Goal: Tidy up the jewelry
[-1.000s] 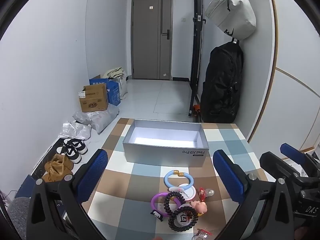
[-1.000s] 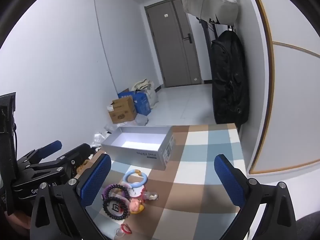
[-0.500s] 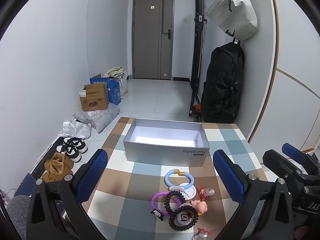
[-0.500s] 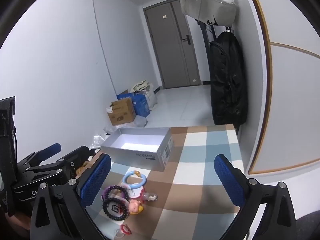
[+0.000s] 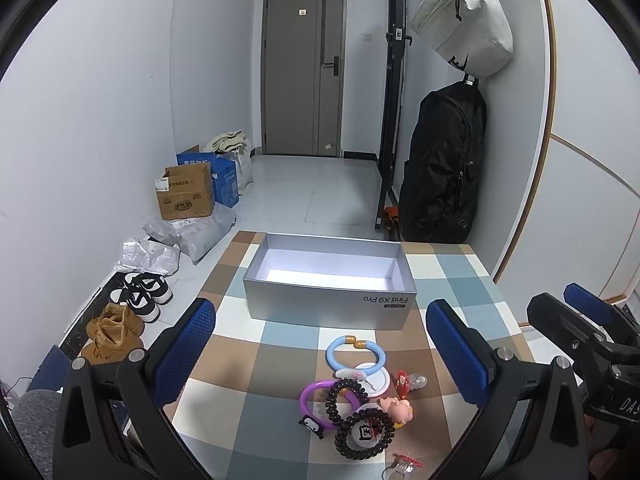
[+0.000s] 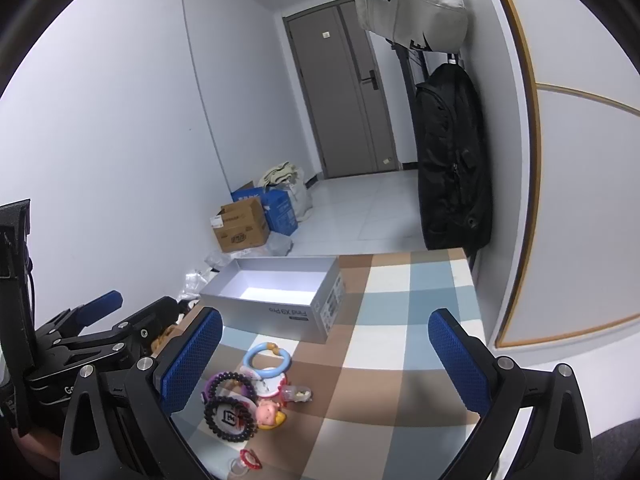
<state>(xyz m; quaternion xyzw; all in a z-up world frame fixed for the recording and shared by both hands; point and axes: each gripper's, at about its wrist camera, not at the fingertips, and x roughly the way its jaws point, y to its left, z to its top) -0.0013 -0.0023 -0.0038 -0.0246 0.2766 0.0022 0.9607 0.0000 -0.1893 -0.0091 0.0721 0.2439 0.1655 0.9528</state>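
Note:
An open grey box (image 5: 328, 292) (image 6: 276, 300) with a white inside sits on the checked table. In front of it lies a heap of jewelry: a light blue bracelet (image 5: 355, 354) (image 6: 266, 354), a purple ring (image 5: 320, 400), black coil hair ties (image 5: 364, 434) (image 6: 228, 412), a pink pig charm (image 5: 396, 408) (image 6: 269, 414) and a red clip (image 5: 402, 384). My left gripper (image 5: 320, 348) hovers open above the heap, holding nothing. My right gripper (image 6: 324, 356) is open too, to the right of the heap, and is seen from the side as the right gripper (image 5: 580, 320).
The checked table (image 5: 452, 280) ends at a white wall on the right. On the floor to the left are shoes (image 5: 140, 296), cardboard boxes (image 5: 186, 192) and bags. A black backpack (image 5: 440, 168) hangs beyond the table, near a grey door (image 5: 304, 72).
Both views have drifted slightly; the box and jewelry sit a little lower in the frames. Both grippers stay open and the objects have not moved.

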